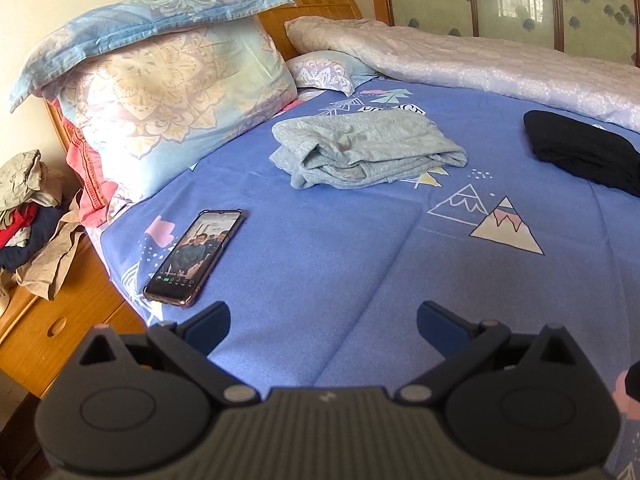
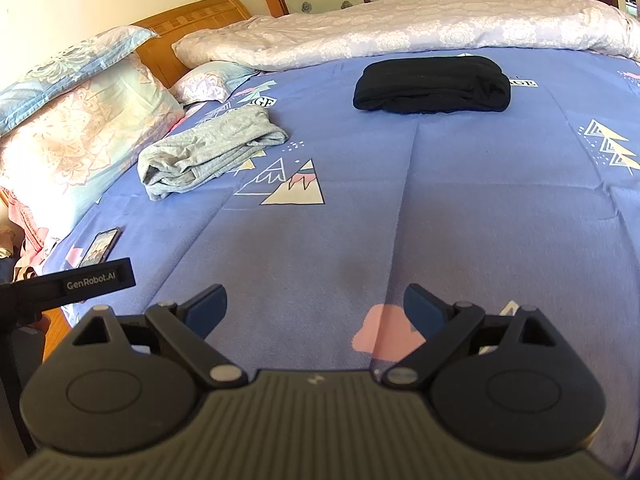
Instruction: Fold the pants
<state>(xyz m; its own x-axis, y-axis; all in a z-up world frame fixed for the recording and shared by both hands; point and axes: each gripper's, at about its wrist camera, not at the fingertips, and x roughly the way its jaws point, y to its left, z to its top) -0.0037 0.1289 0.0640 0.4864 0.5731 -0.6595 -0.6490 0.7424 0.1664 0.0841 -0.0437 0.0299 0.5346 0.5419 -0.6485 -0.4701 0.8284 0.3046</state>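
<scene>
Both grippers hover low over the near part of the bed, each with its fingers spread wide and nothing between them. From the left gripper [image 1: 323,322] a broad stretch of bare blue sheet [image 1: 340,248] lies ahead; a phone [image 1: 195,257] rests face up just left of its path, near the bed's left edge, where a wooden nightstand [image 1: 52,320] piled with loose clothes stands beside the mattress. The right gripper [image 2: 315,307] points up the middle of the bed, level with the sheet, with open cloth on all sides.

Folded grey pants [image 2: 208,152] lie toward the stacked pillows [image 1: 168,80] at the headboard side. Folded black pants [image 2: 432,84] sit well apart from them, farther across, close to the rolled pale quilt [image 2: 400,28] that runs along the bed's far edge. Between the two bundles the sheet is flat, marked only by printed mountains and fold creases.
</scene>
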